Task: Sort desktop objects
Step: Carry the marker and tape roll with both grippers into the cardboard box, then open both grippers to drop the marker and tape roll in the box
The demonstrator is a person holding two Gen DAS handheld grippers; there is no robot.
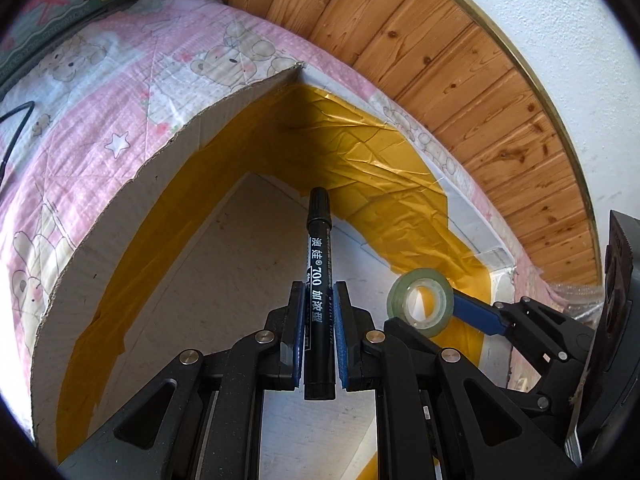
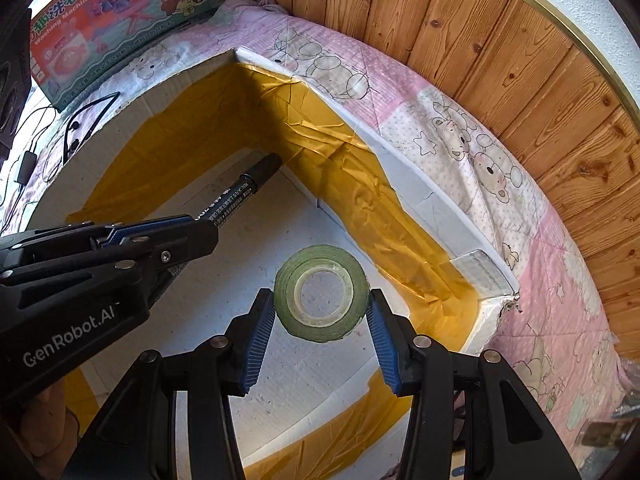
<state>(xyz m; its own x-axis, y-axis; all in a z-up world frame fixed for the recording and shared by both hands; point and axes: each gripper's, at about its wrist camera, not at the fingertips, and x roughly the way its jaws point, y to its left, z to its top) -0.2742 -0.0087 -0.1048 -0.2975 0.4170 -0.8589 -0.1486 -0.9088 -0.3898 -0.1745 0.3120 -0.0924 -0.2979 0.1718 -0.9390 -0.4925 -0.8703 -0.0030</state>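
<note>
The left claw [image 1: 319, 316] is clenching a black marker [image 1: 318, 264] by the middle of its barrel, with the capped tip pointing forward and down into a white cardboard box [image 1: 120, 208] whose inner walls are lined with yellow tape [image 1: 384, 184]. The right claw [image 2: 321, 322] is gripping a roll of clear tape [image 2: 321, 293] across its outer rim, one blue pad pressing on each side, and the roll is hanging over the bare floor of the same box. Both objects are sitting above the box interior and neither is touching the floor or walls as far as the views show. The box is resting on a pink quilted blanket [image 1: 100, 92] printed with bears, beside a wooden panelled wall [image 1: 460, 60]. The marker is appearing light and rigid, with a smooth plastic barrel that may be slipping lengthwise if the grip is loosening; holding it near mid-barrel is keeping it balanced. The tape roll is also looking light and fairly stiff, but its round, slick rim is offering only narrow contact to flat pads, so a squeeze straight across its widest part is the safest hold. Both items are likely to tolerate a short drop, and the roll may be rolling on landing unless laid flat.
</note>
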